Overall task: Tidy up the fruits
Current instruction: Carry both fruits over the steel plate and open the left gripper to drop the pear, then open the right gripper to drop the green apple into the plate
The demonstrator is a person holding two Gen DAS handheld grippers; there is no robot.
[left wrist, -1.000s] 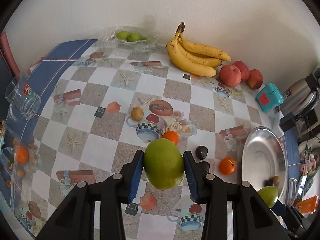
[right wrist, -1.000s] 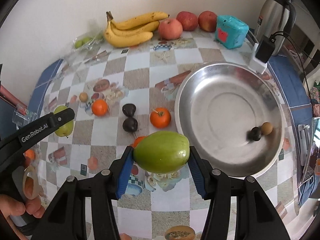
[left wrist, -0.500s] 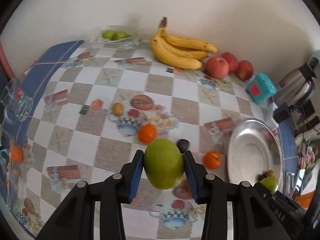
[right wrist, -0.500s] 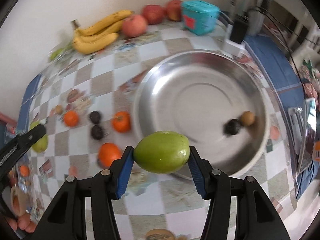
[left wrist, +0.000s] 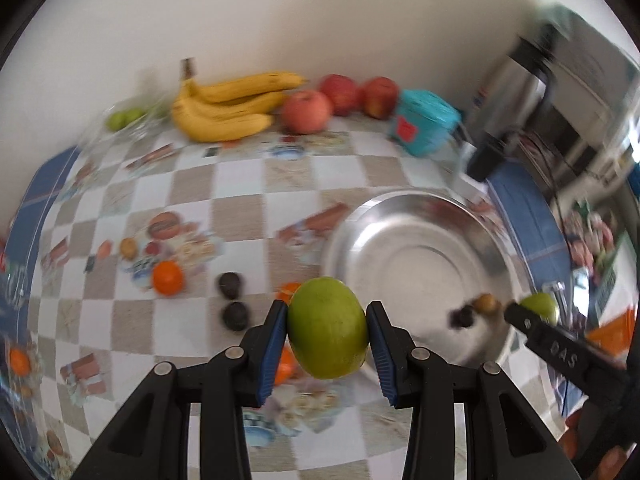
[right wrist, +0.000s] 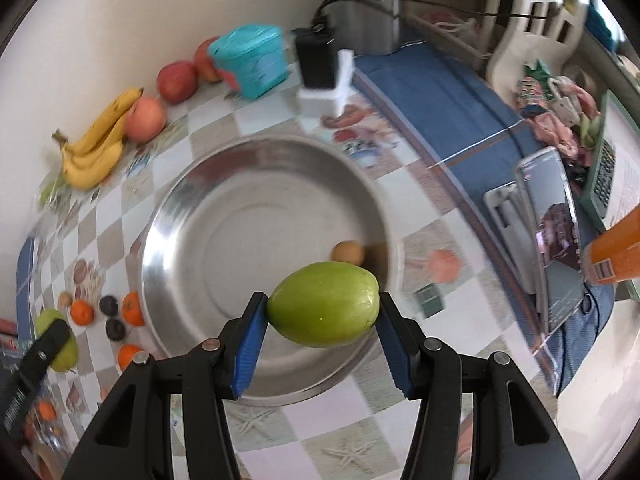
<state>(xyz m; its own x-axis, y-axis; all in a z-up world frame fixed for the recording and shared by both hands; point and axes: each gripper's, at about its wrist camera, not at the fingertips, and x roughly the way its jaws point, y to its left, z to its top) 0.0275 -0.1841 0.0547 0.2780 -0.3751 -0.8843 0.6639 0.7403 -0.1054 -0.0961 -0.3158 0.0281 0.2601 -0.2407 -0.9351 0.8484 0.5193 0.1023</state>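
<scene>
Two grippers, left gripper and right gripper, each clamp their fingers on a green fruit beside the steel bowl.

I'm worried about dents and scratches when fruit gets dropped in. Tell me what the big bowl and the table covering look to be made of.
Big bowl: looks like polished metal, probably stainless steel; it is silvery, with bright streaks of glare and blurred reflections on its wall.
Table covering: likely a wipeable plastic or oilcloth sheet; it lies flat with a printed checker-and-picture pattern and a slight sheen. The blur leaves that open.
</scene>
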